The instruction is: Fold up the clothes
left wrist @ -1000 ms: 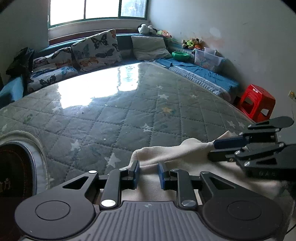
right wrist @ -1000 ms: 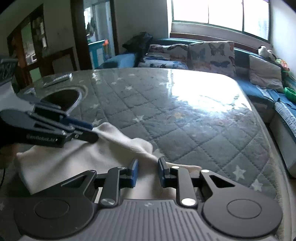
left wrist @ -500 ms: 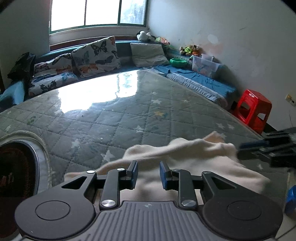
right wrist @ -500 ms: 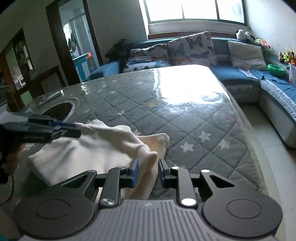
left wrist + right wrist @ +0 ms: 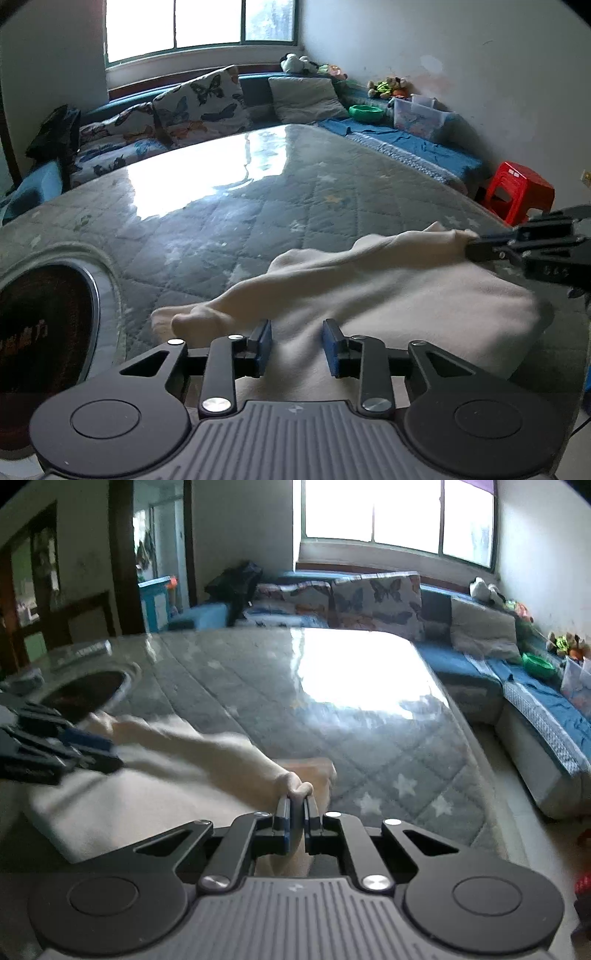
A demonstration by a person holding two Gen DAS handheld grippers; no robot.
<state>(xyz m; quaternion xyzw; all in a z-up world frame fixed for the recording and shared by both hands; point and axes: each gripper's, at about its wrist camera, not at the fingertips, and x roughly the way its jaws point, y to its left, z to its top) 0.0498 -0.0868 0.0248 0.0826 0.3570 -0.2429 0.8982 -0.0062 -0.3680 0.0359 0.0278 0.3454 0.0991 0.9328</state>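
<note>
**Room around the quilted mattress**

We record a grey star-quilted mattress [image 5: 258, 206], glare-lit by the window [image 5: 199, 26] behind it; butterfly cushions [image 5: 199, 99] at its far edge; red stool [image 5: 517, 192] at its right; dark doorway [image 5: 122, 554] to its left.

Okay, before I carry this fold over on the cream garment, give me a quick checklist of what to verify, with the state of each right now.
1. Right tongs shut on the cream garment: ok, a bunch of cloth is pinched.
2. Left tongs gripping: not ok, fingers apart, cloth only lies between them.
3. Pulled edge off the quilted table cover: ok on the right; the left end sags onto the cover.
4. Cover ahead free for the fold: ok.
5. Garment clear of the round dark opening: ok, apart from it.
</note>
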